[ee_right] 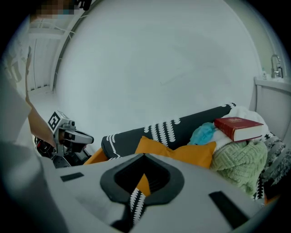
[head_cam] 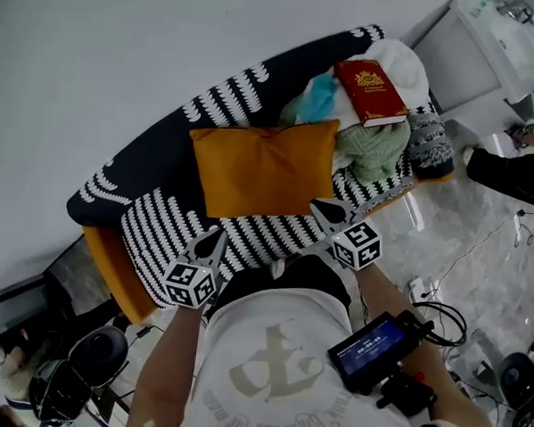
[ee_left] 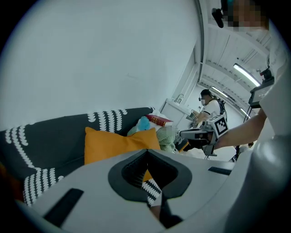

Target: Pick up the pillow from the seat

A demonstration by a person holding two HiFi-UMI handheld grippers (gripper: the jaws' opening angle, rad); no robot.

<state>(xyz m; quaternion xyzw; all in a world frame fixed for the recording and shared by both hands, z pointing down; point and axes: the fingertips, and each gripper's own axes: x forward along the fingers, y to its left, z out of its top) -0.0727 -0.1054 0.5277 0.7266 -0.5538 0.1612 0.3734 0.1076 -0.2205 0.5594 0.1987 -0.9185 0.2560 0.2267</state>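
Observation:
An orange pillow [head_cam: 262,165] leans against the dark backrest of a black-and-white patterned sofa [head_cam: 159,231], in the middle of the seat. It also shows as the orange pillow [ee_left: 113,142] in the left gripper view and the orange pillow [ee_right: 182,152] in the right gripper view. My left gripper [head_cam: 217,239] is shut and empty, over the seat's front edge, left of and short of the pillow. My right gripper [head_cam: 325,208] is shut and empty too, its tip near the pillow's lower right corner, apart from it.
At the sofa's right end lie a red book [head_cam: 372,90] on a white cushion, a light blue cloth [head_cam: 319,97], a green knitted throw [head_cam: 373,149] and a dark patterned cushion [head_cam: 430,141]. Another person's dark sleeve [head_cam: 515,172] reaches in at the right. Cables and gear lie on the floor.

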